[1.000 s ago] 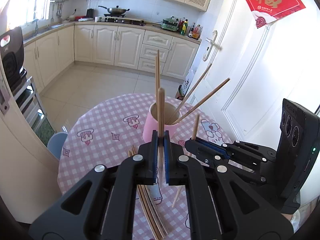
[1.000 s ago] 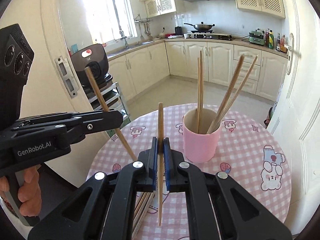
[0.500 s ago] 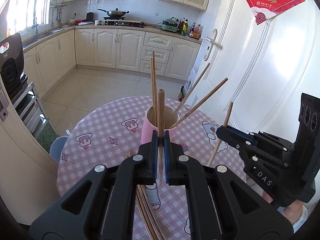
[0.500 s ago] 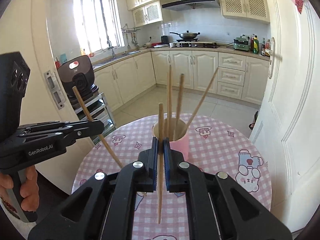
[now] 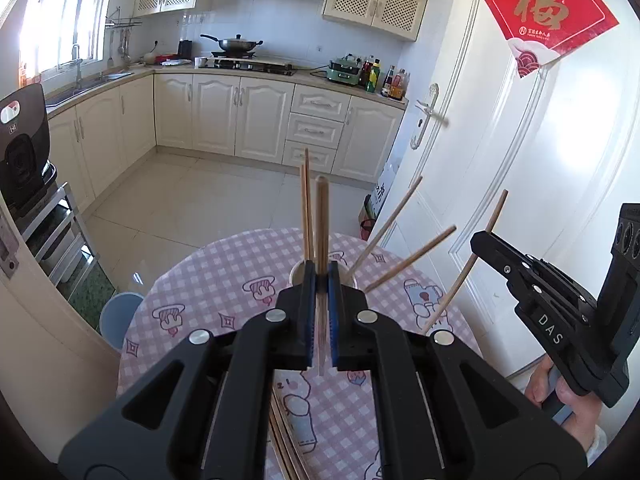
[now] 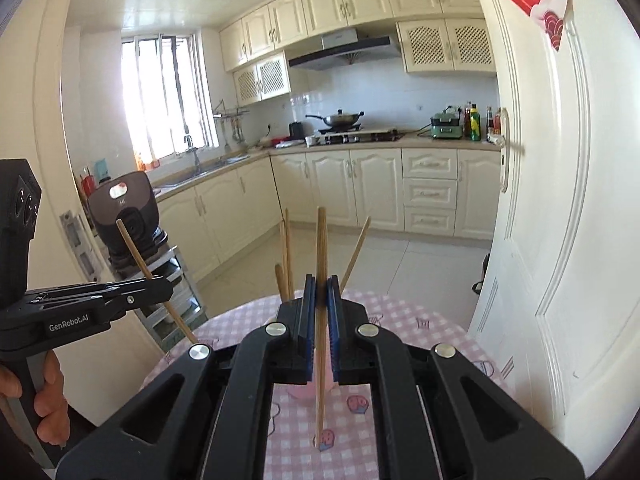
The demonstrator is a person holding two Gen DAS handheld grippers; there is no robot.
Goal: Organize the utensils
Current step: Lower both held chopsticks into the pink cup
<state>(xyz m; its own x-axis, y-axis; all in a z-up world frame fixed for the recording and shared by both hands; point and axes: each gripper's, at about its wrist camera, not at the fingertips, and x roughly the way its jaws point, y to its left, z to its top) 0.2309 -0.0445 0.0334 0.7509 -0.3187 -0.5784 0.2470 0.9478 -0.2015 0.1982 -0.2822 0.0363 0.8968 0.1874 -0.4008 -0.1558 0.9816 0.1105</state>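
Black casings read "GenRobot.AI" on the left gripper (image 6: pixel 160 286) and "DAS" on the right gripper (image 5: pixel 478 240). Each is clamped on one wooden chopstick (image 5: pixel 321 216), upright above the pink cup (image 6: pixel 304 390) on the checked tablecloth (image 5: pixel 224 276).

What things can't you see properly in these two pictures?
- Pink cup: in both wrist views the gripper bodies cover nearly all of it.
- Loose chopsticks on the table: left wrist view, hidden under the left gripper and cut off by the bottom edge.
- Bottles on the counter: too small to read.
- The person's hand: cut by the edge.
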